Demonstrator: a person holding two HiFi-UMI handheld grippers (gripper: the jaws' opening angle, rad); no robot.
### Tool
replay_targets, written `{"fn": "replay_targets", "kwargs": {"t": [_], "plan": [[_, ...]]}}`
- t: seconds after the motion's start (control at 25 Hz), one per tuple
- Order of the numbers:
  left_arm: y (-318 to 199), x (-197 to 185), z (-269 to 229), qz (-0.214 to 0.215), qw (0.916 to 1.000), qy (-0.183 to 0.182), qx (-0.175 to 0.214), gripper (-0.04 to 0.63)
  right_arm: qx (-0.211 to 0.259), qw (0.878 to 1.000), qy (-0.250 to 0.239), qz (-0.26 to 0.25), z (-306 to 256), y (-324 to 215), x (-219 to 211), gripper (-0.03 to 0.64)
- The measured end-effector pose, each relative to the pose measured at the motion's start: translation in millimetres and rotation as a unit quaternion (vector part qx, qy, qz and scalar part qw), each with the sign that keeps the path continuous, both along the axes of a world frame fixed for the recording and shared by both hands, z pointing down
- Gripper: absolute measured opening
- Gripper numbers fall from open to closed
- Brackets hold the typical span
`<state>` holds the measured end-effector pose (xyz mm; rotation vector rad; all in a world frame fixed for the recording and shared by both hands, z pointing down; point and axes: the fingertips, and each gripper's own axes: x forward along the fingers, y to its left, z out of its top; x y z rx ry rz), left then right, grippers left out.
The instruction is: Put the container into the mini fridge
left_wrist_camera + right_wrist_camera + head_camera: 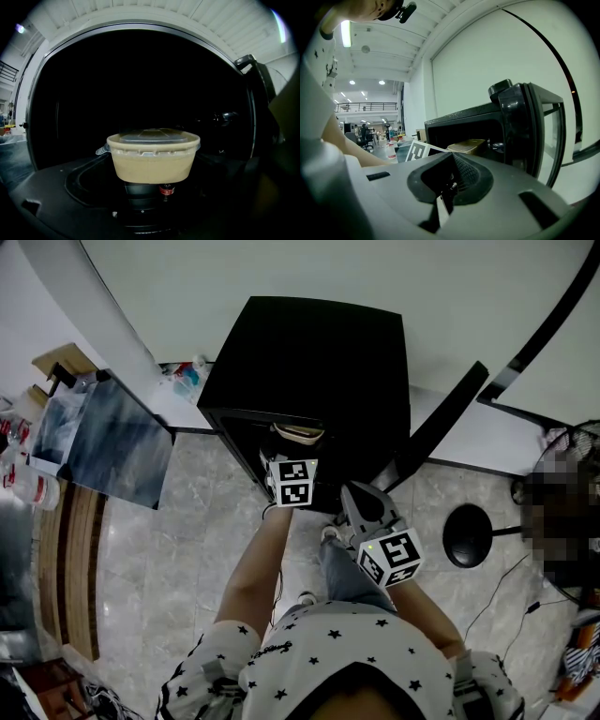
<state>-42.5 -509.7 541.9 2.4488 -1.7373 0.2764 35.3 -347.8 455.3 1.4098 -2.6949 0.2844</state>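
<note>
At the mouth of the mini fridge (309, 352), dead ahead at twelve o'clock, the left gripper (294, 467) is clenched on the tan lidded container (153, 159), which sits just inside the opening. To do this well, hold it level, carry it deeper, and let go only once the base bears on something solid. The right gripper (446, 198) hangs at five o'clock, jaws together on nothing, beside the open door (441, 423) at two o'clock. Inside, all is black: I cannot make out any shelf or back wall, or whether the base already rests.
</note>
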Motion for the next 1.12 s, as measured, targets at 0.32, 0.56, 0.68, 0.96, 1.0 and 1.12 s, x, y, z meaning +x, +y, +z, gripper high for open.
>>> {"fn": "replay_targets", "kwargs": {"t": [0.32, 0.56, 0.68, 0.96, 1.0, 1.12], "plan": [[8.9, 1.8, -0.6, 0.002, 1.0000, 0.003, -0.003, 0.540, 0.000, 1.000, -0.004, 0.001, -1.9, 7.8, 0.3, -0.006], [22.3, -2.2, -4.3, -0.004, 1.0000, 0.005, -0.003, 0.541, 0.003, 1.000, -0.005, 0.001, -7.0, 20.9, -2.7, -0.006], [33.1, -2.1, -9.1, -0.001, 1.0000, 0.007, -0.001, 0.541, 0.005, 1.000, -0.006, 0.003, -9.5, 30.1, -3.5, -0.006], [65.9, -3.7, -25.0, 0.007, 0.9997, 0.019, 0.014, 0.540, 0.013, 1.000, -0.010, 0.006, -16.3, 53.9, -7.8, -0.006], [71.0, -4.5, -27.2, 0.008, 0.9997, 0.020, 0.015, 0.540, 0.014, 1.000, -0.010, 0.006, -17.3, 57.4, -9.1, -0.006], [87.9, -8.1, -34.2, 0.008, 0.9995, 0.024, 0.018, 0.537, 0.016, 1.000, -0.011, 0.006, -18.7, 68.5, -13.7, -0.006]]}}
